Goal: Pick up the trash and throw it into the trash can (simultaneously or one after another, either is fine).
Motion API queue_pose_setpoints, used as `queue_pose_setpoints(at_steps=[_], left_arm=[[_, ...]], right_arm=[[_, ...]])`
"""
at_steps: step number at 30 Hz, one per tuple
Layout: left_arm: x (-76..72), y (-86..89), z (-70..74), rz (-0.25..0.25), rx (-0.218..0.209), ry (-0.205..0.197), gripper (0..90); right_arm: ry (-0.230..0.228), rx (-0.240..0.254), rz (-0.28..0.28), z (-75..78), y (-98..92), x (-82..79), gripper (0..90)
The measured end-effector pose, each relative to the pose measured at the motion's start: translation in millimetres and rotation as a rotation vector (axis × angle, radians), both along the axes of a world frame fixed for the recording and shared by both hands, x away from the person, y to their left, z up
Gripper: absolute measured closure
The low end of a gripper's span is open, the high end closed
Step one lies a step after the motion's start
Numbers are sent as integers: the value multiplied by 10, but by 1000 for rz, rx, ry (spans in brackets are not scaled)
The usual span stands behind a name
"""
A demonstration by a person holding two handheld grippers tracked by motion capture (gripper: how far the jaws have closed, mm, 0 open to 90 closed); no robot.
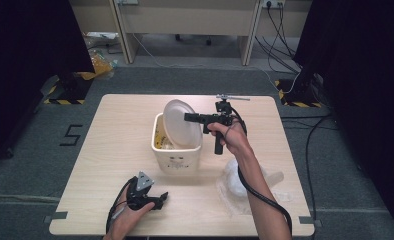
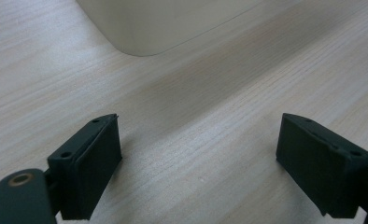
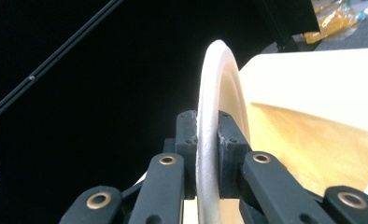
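While clamped, round white plate (image 3: 210, 93) looks matte.

A white plate (image 3: 209, 140), matt and faintly grainy along its rim like foam or moulded pulp, sits clamped between the matt black plastic pads of the right hand-held gripper (image 3: 209, 154), whose linkage arms carry brass-coloured metal rivets. The cream plastic bin (image 1: 177, 150) has smooth, slightly satin walls. The bench (image 1: 115, 150) is pale wood-grain laminate with a low sheen, its fine streaks clear beneath the left hand-held gripper (image 2: 201, 158), whose pads look dull and rubbery. At five o'clock from the bin lies crinkled, translucent plastic wrapping (image 1: 235, 187). The floor (image 1: 30, 150) is grey, rough carpet.
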State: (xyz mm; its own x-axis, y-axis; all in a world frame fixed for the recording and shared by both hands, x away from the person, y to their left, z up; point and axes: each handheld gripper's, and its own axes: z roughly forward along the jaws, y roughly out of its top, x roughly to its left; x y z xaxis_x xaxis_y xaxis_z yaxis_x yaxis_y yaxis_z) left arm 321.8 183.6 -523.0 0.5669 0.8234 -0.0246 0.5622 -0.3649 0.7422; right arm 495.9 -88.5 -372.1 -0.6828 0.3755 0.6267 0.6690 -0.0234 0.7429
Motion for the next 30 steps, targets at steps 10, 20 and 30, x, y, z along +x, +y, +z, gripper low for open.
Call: queue_pose_setpoints(at_steps=[10,20,30], left_arm=[[1,-1,-2,1,-1,-2,130],[1,-3,-2,2,-5,-1,130],[1,-4,-2,3,-3,-2,129]], right_arm=[[29,-60,-16,-176,-7,29,693],[-50,-153,-82,-50,-453,-262,431],[-107,-289,-101,-152,-1020,-865,380]])
